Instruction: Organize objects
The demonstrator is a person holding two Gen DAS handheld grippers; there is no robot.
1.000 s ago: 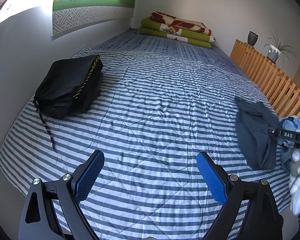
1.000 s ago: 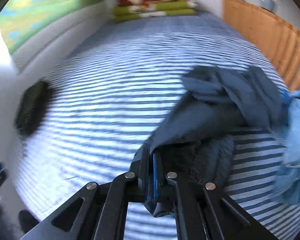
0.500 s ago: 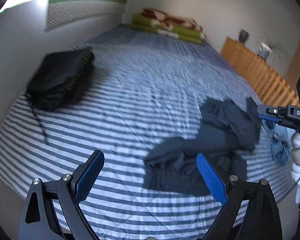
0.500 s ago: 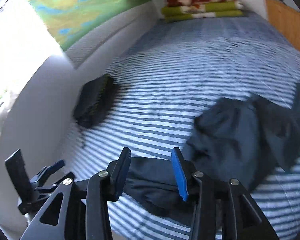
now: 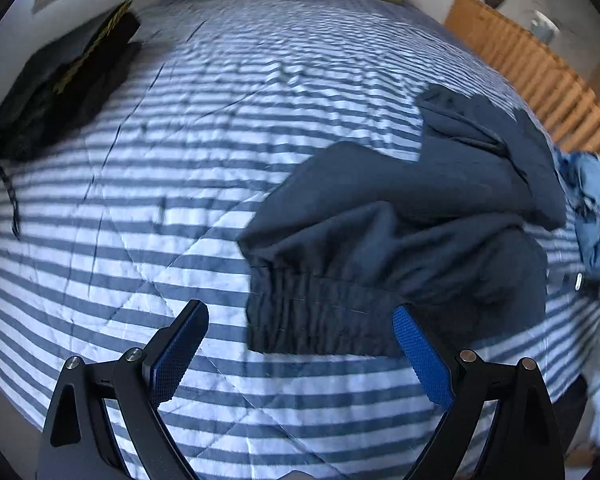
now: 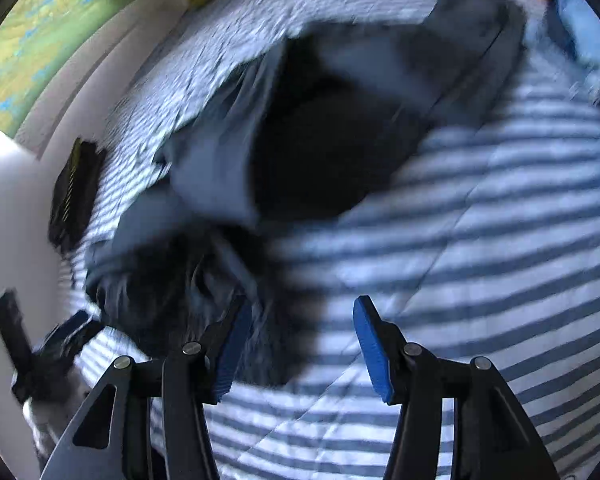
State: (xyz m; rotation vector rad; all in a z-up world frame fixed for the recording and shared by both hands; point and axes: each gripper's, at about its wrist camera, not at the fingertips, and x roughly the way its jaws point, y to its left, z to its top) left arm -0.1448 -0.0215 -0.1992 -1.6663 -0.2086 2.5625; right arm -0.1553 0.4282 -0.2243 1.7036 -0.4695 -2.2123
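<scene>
dark blue trousers (image 5: 400, 216) lay crumpled on the striped bed (image 5: 172, 184). the left tongs (image 5: 300, 344) gaped wide, empty. the right tongs (image 6: 302, 344) had just been opening, gripping nothing.

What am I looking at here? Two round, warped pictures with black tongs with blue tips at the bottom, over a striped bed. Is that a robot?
No robot: a person holds a two-finger gripper in each hand, and each carries a wide-angle camera looking along its fingers, hence the warping. One picture is from the left gripper, the other from the right gripper. Both point down at a blue-and-white striped quilt. On it lie a crumpled dark blue garment with a gathered elastic waistband, a black bag with a yellow-trimmed edge near the wall, and a light blue cloth. Both grippers are open and hold nothing; the right one's jaws have just been opening, with nothing gripped between them.
</scene>
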